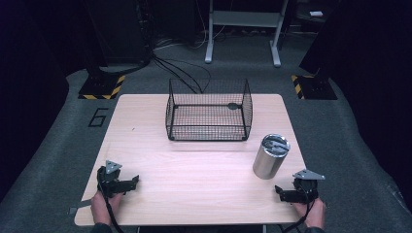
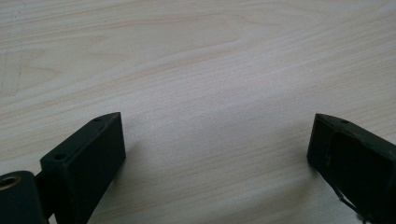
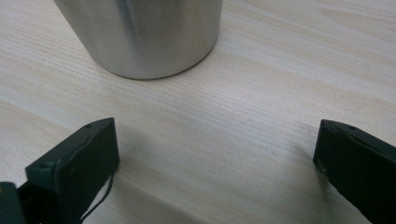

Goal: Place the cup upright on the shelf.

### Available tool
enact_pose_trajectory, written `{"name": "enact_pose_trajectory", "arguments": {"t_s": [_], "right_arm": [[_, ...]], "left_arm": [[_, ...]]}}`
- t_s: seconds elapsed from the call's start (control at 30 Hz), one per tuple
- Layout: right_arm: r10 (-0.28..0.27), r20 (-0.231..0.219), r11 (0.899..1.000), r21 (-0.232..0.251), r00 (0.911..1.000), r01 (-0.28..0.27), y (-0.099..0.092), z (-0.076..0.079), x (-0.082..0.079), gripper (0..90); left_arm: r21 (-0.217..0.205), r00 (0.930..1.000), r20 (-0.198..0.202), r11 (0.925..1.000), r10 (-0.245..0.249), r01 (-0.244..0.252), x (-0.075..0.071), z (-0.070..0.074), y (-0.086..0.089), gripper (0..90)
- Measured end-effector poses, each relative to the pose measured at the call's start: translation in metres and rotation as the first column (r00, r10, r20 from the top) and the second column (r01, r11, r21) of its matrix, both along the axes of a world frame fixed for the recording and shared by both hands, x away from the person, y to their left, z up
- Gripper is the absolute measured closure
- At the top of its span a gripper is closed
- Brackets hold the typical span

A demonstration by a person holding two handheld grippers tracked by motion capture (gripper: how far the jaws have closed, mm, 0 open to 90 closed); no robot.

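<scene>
**Start position: tumbler untouched, both grippers at rest**

The steel tumbler (image 1: 270, 156) stands upright on the wooden table (image 1: 194, 184), just in front of the right gripper (image 1: 286, 193) and near the wire basket (image 1: 209, 112), which holds no tumbler. The right gripper's 2 jaws are spread wide and grasp nothing; its view shows the tumbler's base (image 3: 140, 37) ahead of the gap. The left gripper (image 1: 127, 183), likewise wide open and unloaded, rests over bare wood. Judged progress: nothing done; approach, grasp and likely transfer to the basket all remain.
</scene>
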State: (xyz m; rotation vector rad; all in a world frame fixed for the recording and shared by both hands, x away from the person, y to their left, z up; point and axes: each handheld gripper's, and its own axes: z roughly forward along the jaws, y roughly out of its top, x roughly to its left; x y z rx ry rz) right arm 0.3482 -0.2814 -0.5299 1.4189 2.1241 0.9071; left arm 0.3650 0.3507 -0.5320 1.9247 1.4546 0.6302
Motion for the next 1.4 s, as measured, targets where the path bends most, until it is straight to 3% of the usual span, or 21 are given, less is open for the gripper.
{"name": "enact_pose_trajectory", "arguments": {"t_s": [0.7, 0.9, 1.17, 1.33, 1.4], "right_arm": [[-0.001, -0.008, 1.0, -0.009, 1.0, 0.001, 0.001, 0.001, 0.0, 0.0], [0.003, 0.007, 1.0, 0.016, 1.0, -0.003, 0.001, 0.005, -0.005, 0.0], [0.02, 0.034, 0.997, 0.069, 0.9992, -0.023, 0.004, 0.026, -0.012, 0.0], [0.041, 0.106, 0.993, 0.108, 0.9935, -0.053, 0.013, 0.05, -0.014, 0.0], [0.046, 0.105, 0.992, 0.111, 0.9934, -0.058, 0.015, 0.054, -0.014, 0.0]], "left_arm": [[-0.001, 1.0, -0.001, 1.0, 0.002, -0.002, 0.0, 0.0, 0.0, 4.4], [-0.002, 1.0, -0.002, 1.0, 0.002, -0.002, 0.0, 0.0, 0.0, 4.4], [-0.001, 1.0, -0.001, 1.0, 0.002, -0.002, 0.0, 0.0, 0.0, 4.4], [-0.001, 1.0, -0.001, 1.0, 0.002, -0.002, 0.0, 0.0, 0.0, 4.4], [-0.001, 1.0, -0.001, 1.0, 0.002, -0.002, 0.0, 0.0, 0.0, 4.4]]}}
